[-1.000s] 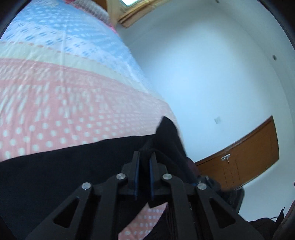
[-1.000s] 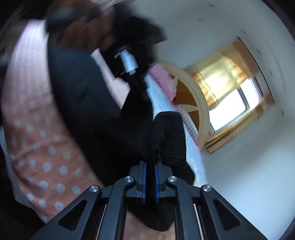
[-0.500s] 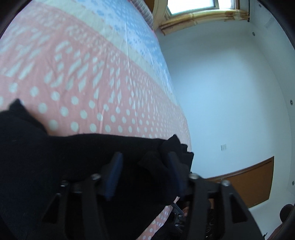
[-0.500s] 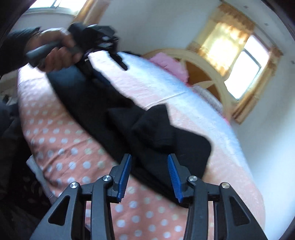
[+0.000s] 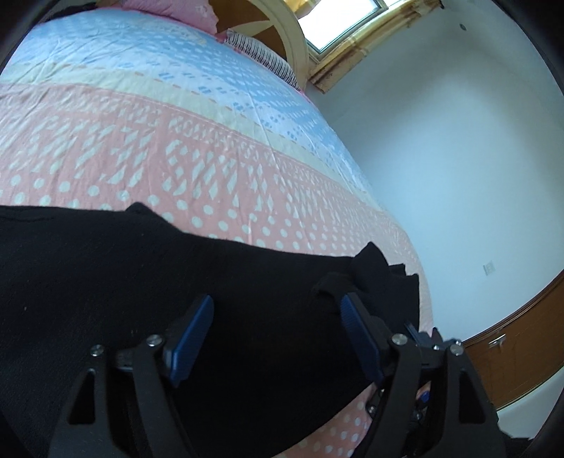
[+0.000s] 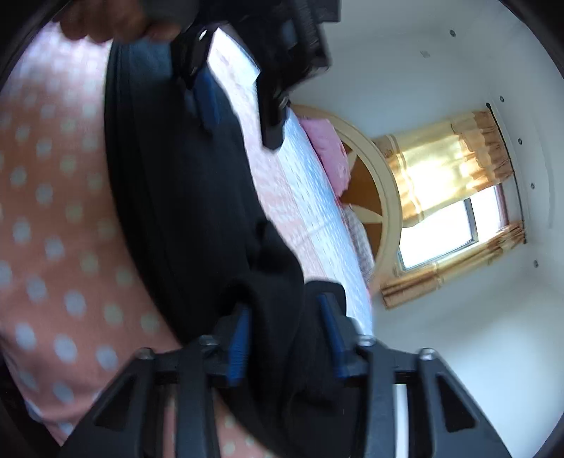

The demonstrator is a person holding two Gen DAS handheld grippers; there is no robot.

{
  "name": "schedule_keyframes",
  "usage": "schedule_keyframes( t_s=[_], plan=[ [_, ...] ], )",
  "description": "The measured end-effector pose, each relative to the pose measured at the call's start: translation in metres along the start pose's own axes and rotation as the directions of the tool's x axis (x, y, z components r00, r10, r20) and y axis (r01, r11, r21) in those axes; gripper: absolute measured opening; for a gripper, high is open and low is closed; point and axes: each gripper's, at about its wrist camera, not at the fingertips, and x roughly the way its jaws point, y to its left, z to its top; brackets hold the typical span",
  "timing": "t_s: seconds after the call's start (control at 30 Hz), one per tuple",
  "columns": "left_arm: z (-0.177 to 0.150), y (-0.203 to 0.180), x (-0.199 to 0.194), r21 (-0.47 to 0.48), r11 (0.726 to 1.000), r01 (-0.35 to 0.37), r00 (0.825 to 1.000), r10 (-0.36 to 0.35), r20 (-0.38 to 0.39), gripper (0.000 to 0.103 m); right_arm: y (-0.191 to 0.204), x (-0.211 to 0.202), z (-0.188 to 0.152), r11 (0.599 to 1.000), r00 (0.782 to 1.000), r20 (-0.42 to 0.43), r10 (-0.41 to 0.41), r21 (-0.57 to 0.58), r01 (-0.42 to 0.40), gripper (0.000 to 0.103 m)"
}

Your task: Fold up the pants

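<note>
Black pants (image 5: 141, 282) lie across the near bed (image 5: 176, 141). Left claw (image 5: 278, 317): jaws apart above the fabric. Right claw (image 6: 285, 317): jaws apart, a bunched fold between them.

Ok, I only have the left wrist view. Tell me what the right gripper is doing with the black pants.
Observer: The right gripper has its jaws apart, with a bunched end of the black fabric pants between them.
Operator: Report where my left gripper sits from that side.
Observer: The left gripper is at the top of the right wrist view, jaws apart over the far end of the pants.
Operator: Say what is holding it.
Observer: A bare left hand grips its handle.
</note>
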Motion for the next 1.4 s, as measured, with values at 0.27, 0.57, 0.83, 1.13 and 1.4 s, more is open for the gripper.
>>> schedule_keyframes(
  t_s=[0.27, 0.57, 0.83, 1.13, 1.4],
  plan=[
    [-0.01, 0.002, -0.005, 0.015, 1.0, 0.021, 1.0, -0.021, 0.02, 0.078, -0.107, -0.018, -0.043, 0.67, 0.865, 0.211, 0.455, 0.56, -0.488, 0.019],
    [-0.012, -0.007, 0.006, 0.028, 1.0, -0.002, 1.0, 0.002, 0.014, 0.078, -0.127, -0.037, -0.102, 0.546, 0.878, 0.218, 0.426, 0.712, -0.442, 0.045],
    [-0.016, -0.023, 0.019, 0.045, 0.999, 0.024, 1.0, -0.024, -0.017, 0.078, -0.154, 0.018, -0.106, 0.325, 0.832, 0.198, 0.519, 0.854, -0.406, 0.014],
    [-0.018, -0.021, 0.016, 0.04, 0.999, 0.015, 1.0, -0.015, -0.011, 0.078, -0.116, -0.004, -0.04, 0.41, 0.727, 0.32, 0.607, 0.658, -0.632, 0.006],
    [-0.019, -0.021, 0.014, 0.043, 0.999, 0.006, 1.0, -0.006, -0.008, 0.078, -0.14, 0.002, -0.098, 0.391, 0.853, 0.219, 0.474, 0.816, -0.426, 0.045]
  ],
)
